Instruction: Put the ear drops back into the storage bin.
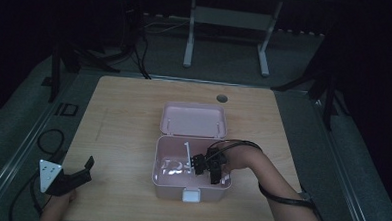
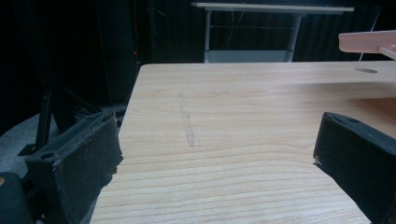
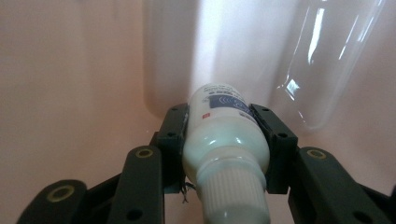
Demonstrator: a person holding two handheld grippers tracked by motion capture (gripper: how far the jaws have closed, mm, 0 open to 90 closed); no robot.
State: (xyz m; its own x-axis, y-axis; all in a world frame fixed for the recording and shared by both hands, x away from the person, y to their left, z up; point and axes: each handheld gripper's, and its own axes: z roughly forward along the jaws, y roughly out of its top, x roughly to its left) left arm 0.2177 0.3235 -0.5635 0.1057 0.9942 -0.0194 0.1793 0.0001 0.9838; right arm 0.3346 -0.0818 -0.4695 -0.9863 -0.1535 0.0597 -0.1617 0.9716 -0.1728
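Note:
An open pink box [image 1: 158, 159] sits at the middle of the wooden table, its lid [image 1: 193, 119] folded back flat. My right gripper [image 1: 202, 167] reaches down inside the box. In the right gripper view its jaws [image 3: 219, 116] are shut on a small white bottle [image 3: 226, 140] with a ribbed white cap and a blue label, close to the pink box wall [image 3: 70, 70]. My left gripper [image 1: 85, 168] rests near the table's front left corner, away from the box. Its jaws [image 2: 217, 140] stand open over bare wood with nothing between them.
A clear shiny plastic item [image 1: 171, 167] and a thin white stick [image 1: 187, 151] lie in the box; the clear item [image 3: 317, 60] is just beyond the bottle. A round cable hole [image 1: 222, 98] marks the table's far edge. A desk frame [image 1: 228, 22] stands behind.

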